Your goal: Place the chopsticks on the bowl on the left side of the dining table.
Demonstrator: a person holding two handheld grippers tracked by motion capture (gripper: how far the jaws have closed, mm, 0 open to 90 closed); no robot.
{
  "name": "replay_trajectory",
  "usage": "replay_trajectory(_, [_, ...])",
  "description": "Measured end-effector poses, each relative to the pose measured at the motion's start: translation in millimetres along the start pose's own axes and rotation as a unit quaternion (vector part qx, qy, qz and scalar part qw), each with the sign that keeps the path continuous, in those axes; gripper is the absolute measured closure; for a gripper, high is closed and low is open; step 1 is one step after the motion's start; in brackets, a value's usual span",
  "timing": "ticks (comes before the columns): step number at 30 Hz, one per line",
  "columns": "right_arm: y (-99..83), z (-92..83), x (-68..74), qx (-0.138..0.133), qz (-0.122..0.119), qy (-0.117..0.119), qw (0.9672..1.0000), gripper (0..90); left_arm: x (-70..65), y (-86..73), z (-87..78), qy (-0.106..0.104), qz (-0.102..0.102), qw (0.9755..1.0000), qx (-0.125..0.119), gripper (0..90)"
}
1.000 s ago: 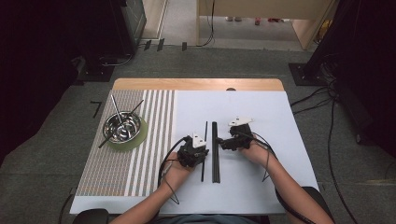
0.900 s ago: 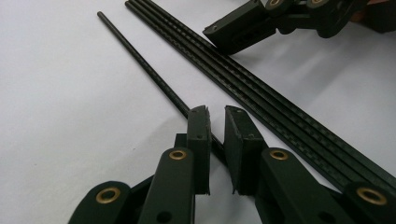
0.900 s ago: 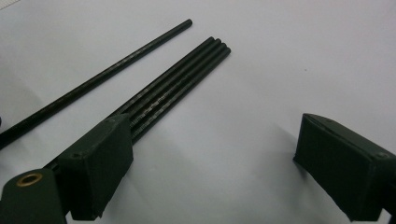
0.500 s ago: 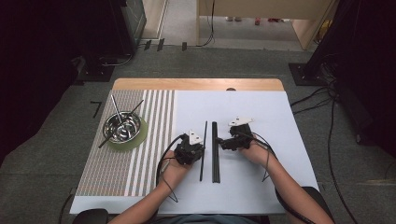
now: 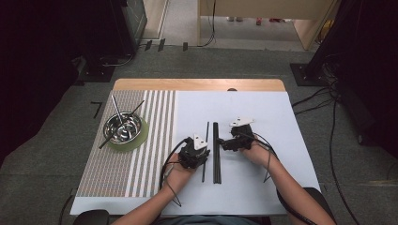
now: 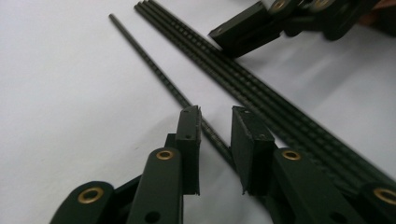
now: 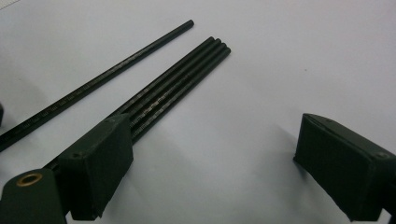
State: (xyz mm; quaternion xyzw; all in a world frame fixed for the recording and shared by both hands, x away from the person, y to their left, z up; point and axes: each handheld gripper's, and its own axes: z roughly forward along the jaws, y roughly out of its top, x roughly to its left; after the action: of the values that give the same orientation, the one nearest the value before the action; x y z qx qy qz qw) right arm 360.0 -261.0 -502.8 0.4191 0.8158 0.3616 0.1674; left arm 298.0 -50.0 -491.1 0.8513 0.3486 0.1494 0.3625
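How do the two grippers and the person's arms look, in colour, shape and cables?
Both the left gripper and the right gripper are black, each topped by a grey three-cornered plate. Their jaws are flat, blocky black pads on arms with brass-coloured rivets. A thin black cable trails back from each along the forearm. The forearms are bare, with no sleeves visible.

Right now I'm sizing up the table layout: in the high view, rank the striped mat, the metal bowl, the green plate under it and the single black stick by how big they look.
1. striped mat, largest by far.
2. green plate, showing as a rim wider than the bowl.
3. metal bowl.
4. single black stick: long, about a bowl's width or more, but very thin, so smallest in area.
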Motion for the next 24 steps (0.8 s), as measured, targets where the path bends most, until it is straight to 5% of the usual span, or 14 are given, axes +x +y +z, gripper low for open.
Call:
replay_trajectory(5, [0.0,0.0,0.0,0.0,0.0,0.0,1.0,10.9,-1.6,0.5,-0.3,-0.005,0.011,0.9999,0.003,78.6])
replay_trajectory(24, [0.0,0.0,0.1,0.0,0.0,0.0,1.0,10.9,30.1,5.2,-5.0,-0.014,-0.024,0.9994,0.02,84.5])
